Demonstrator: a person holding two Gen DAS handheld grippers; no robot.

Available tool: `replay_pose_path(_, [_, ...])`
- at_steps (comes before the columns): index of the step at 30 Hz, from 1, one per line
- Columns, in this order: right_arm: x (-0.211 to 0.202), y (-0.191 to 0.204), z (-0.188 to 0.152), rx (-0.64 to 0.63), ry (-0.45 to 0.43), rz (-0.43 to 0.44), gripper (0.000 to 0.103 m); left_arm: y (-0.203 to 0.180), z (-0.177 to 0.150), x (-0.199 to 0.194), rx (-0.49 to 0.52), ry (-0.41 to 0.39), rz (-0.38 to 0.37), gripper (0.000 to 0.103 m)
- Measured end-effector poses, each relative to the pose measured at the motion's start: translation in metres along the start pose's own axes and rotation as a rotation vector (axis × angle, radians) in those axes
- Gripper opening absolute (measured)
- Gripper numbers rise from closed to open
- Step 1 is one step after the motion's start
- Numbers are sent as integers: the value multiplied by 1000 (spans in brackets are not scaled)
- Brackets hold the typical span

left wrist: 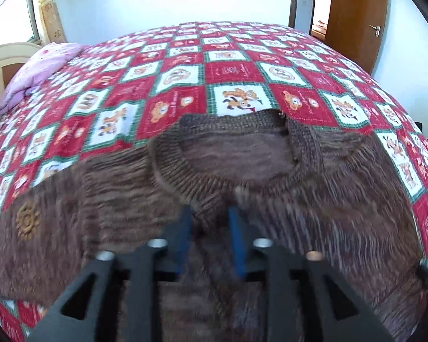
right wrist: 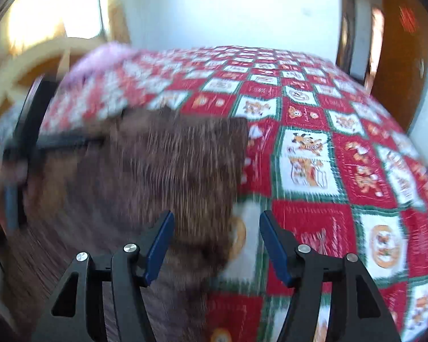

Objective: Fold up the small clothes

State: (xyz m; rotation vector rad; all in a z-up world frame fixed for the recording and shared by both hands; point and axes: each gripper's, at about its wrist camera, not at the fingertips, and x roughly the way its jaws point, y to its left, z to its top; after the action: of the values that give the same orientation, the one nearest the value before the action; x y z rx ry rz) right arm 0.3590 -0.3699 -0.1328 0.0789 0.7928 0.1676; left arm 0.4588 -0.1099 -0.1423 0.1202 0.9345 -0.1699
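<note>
A red-and-white patchwork quilt (left wrist: 231,68) covers the bed, a brown knit sweater (left wrist: 342,199) spread across it. The left gripper (left wrist: 209,213) pinches the sweater's front below the collar (left wrist: 214,182). The right gripper (right wrist: 216,222) hangs spread and unladen over the sweater's edge.

Brown knit sweater (left wrist: 314,199) spread on a bed with a red-and-white checked quilt (left wrist: 185,65). Left gripper (left wrist: 209,213) over the garment just below the ribbed collar (left wrist: 231,182), blue fingers (left wrist: 185,239) narrowly parted with knit between. Pink blanket (left wrist: 40,71) at the bed's far left; wooden door (left wrist: 356,20) far right.
</note>
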Motion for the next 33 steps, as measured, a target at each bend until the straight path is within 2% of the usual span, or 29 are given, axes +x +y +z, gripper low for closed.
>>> replay_pose_path(3, [24,-14,30,83,5,-31,60,5,-13,-28,14,-86,25,57])
replay_pose_path(4, [40,-19,43,115,18,-30,51,4,-18,-36,33,-104,36,59])
replay_pose_path(5, [53,-23,52,133,27,-36,43,3,-21,-40,42,-110,48,63])
replay_pose_path(7, [84,-23,68,177,55,-44,39,-1,-27,-42,55,-109,48,65])
replay_pose_path(9, [110,-25,76,222,101,-4,33,-6,-33,-37,69,-88,58,66])
replay_pose_path(10, [118,-27,78,242,100,-4,15,-7,-37,-34,70,-81,61,66])
replay_pose_path(11, [120,-25,79,234,92,-30,4,-7,-40,-30,68,-69,63,66])
replay_pose_path(13, [117,-26,77,236,84,-77,4,-4,-47,-22,53,-50,76,69])
replay_pose_path(15, [114,-30,74,252,71,-128,3,1,-50,-24,33,-73,85,79])
replay_pose_path(16, [111,-34,72,233,57,-207,0,2,-51,-23,31,-71,89,80])
replay_pose_path(17, [111,-37,71,214,52,-259,0,4,-53,-23,25,-70,87,81])
replay_pose_path(18, [110,-43,70,232,51,-244,0,5,-54,-22,14,-70,81,81])
replay_pose_path(20, [93,-54,65,283,26,-189,0,4,-56,-23,12,-72,86,81])
replay_pose_path(22, [69,-45,63,245,-20,-159,0,2,-58,-25,17,-77,95,81])
replay_pose_path(24, [46,-25,57,190,-44,-58,5,2,-61,-26,14,-78,92,81])
replay_pose_path(26, [33,-3,46,124,-38,42,38,5,-64,-28,-3,-82,89,86])
replay_pose_path(28, [31,20,29,47,13,118,40,9,-65,-28,-25,-77,84,90])
replay_pose_path(31, [43,25,-4,32,133,52,39,12,-65,-28,-43,-68,74,92])
replay_pose_path(33, [38,25,-15,2,113,17,38,16,-68,-34,-46,-64,72,92])
